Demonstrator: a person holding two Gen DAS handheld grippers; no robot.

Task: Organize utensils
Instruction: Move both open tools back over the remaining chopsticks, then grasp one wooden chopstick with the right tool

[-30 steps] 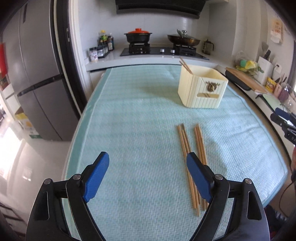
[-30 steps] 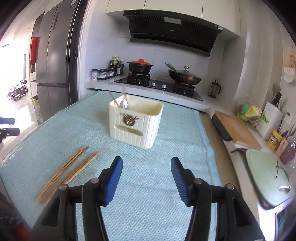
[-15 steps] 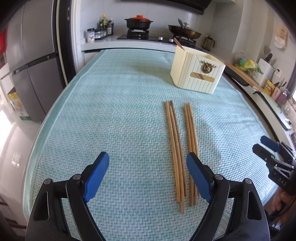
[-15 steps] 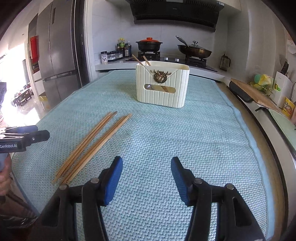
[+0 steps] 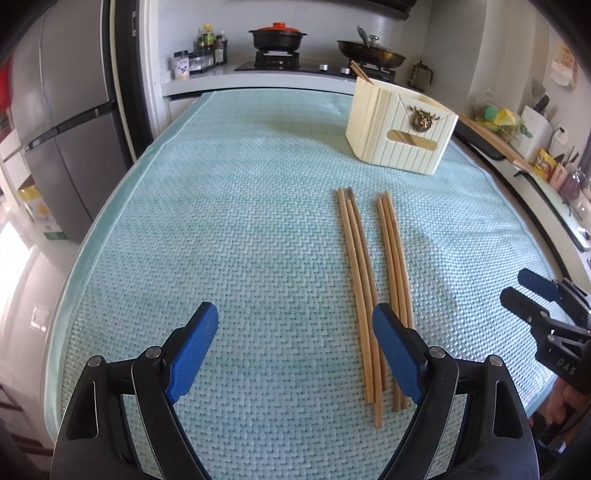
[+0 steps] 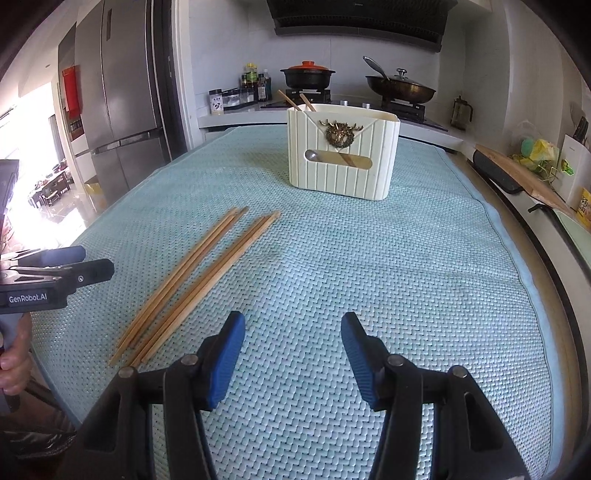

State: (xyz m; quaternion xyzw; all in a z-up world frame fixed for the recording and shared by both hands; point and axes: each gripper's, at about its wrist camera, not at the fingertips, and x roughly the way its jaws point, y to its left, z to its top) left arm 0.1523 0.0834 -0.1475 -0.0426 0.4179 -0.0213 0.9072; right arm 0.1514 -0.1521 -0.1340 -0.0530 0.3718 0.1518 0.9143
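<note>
Two pairs of wooden chopsticks (image 5: 373, 280) lie side by side on the teal mat (image 5: 240, 229); they also show in the right wrist view (image 6: 199, 277). A cream ribbed utensil holder (image 5: 400, 127) with a gold deer emblem stands at the far side and holds chopsticks; in the right wrist view (image 6: 345, 151) a spoon shows through its slot. My left gripper (image 5: 295, 332) is open and empty, its right finger over the near ends of the chopsticks. My right gripper (image 6: 293, 339) is open and empty, to the right of the chopsticks.
A stove with a black pot (image 5: 277, 35) and a pan (image 5: 371, 53) stands behind the table. A fridge (image 5: 66, 110) is at the left. A cutting board (image 6: 517, 177) and counter items lie to the right. The mat's edges fall off on the left and near sides.
Both grippers have lowered and moved in toward the table. The chopsticks and holder have not moved. Both grippers stay open.
</note>
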